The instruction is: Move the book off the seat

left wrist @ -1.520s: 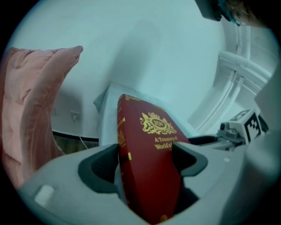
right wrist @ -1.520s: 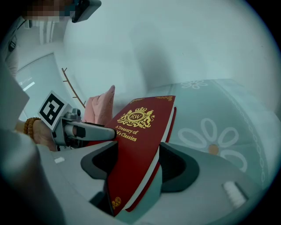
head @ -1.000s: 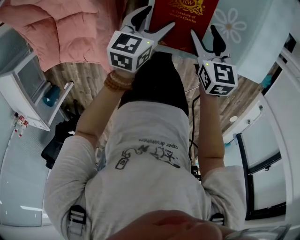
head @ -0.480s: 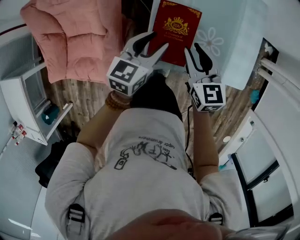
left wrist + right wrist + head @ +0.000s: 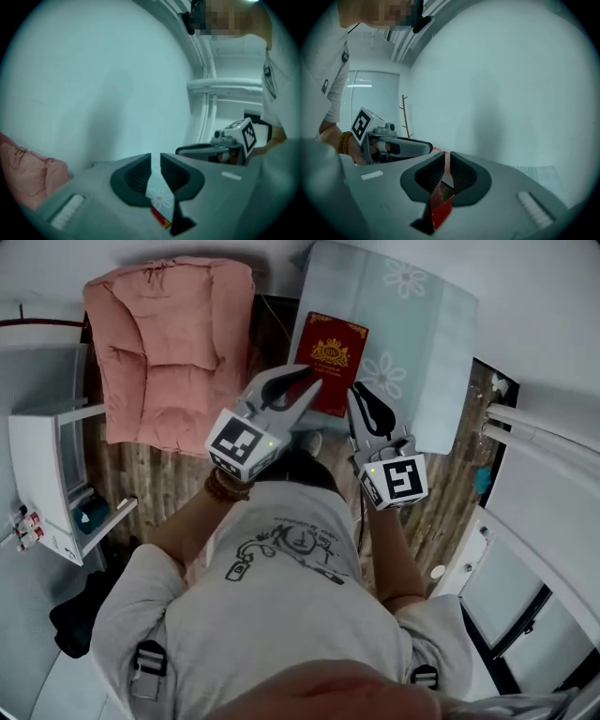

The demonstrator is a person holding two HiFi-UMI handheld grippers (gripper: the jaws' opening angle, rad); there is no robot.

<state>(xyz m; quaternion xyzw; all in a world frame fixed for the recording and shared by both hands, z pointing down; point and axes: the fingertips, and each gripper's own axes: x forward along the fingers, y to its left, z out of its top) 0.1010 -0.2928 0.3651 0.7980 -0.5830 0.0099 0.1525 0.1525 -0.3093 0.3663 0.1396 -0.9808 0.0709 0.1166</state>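
Leftmost in the head view stands a white shelf unit (image 5: pixel 42 470) with a teal object (image 5: pixel 91 516) on its lower ledge, on a wooden floor (image 5: pixel 159 479). Next comes the pink armchair (image 5: pixel 169 343), its seat bare of anything. Beside it, the person's left wrist wears a bead bracelet (image 5: pixel 225 488). Above that, the left gripper (image 5: pixel 302 382) is held up in the air. Its jaws have just been closing and now stand drawn to a thin slit with nothing between them. In its own view only flowered cloth and a sliver of red show far below through the gap.

The red book (image 5: pixel 333 357) lies flat on a table covered in a pale blue flowered cloth (image 5: pixel 412 324), just right of the armchair and clear of the seat. From the head view, the tips of the left gripper overlap the book's near edge.

Further right, the right gripper (image 5: pixel 356 399) hangs level with the other, near it but apart. Its jaws too have just been closing and are almost together, empty; the book (image 5: pixel 440 211) shows through the slit underneath. That view also catches a thin branching coat stand (image 5: pixel 405 117) by a window. At the far right run white rails (image 5: pixel 539 427).
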